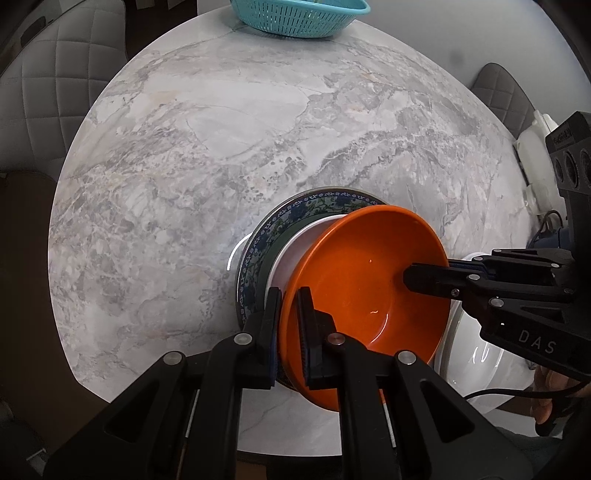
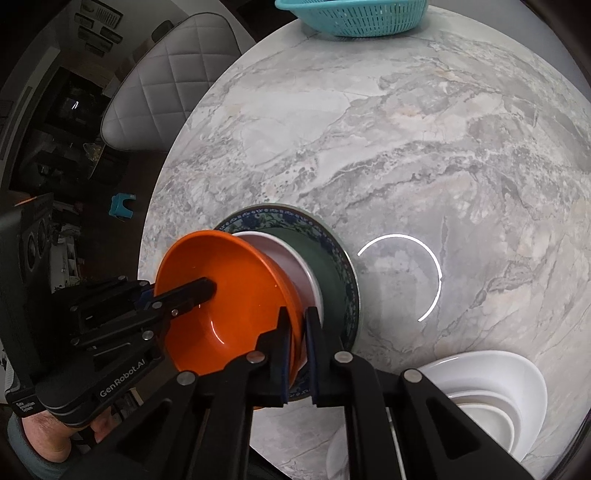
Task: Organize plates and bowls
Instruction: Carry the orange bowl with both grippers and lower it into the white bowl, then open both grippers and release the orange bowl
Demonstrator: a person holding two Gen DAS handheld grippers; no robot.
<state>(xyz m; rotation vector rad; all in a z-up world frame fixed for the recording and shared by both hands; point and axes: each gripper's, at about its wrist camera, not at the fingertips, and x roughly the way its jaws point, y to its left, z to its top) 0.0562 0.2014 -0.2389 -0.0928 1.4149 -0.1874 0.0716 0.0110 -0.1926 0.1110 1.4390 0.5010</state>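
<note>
In the left wrist view the left tool sits at lower centre of the frame, its fingers pinching the near rim of an orange bowl. The right tool reaches in from the right edge, one finger inside the bowl and clamped on the opposite rim. In the right wrist view the same grip shows from the other side: the right tool at lower centre nips the bowl's rim, and the left tool comes in from the left with a finger lying inside the orange bowl.

The bowl is at lower centre of both frames, on top of a stack: under it a white bowl, then a dark green dish, then a plate with a blue patterned border, which rests on the marble desk.

At lower right of the right wrist view is a separate nest of white bowls, near the stack but apart from it. A teal basket stands at the top edge, on the far side of the desk. Quilted grey chairs stand around the desk.
</note>
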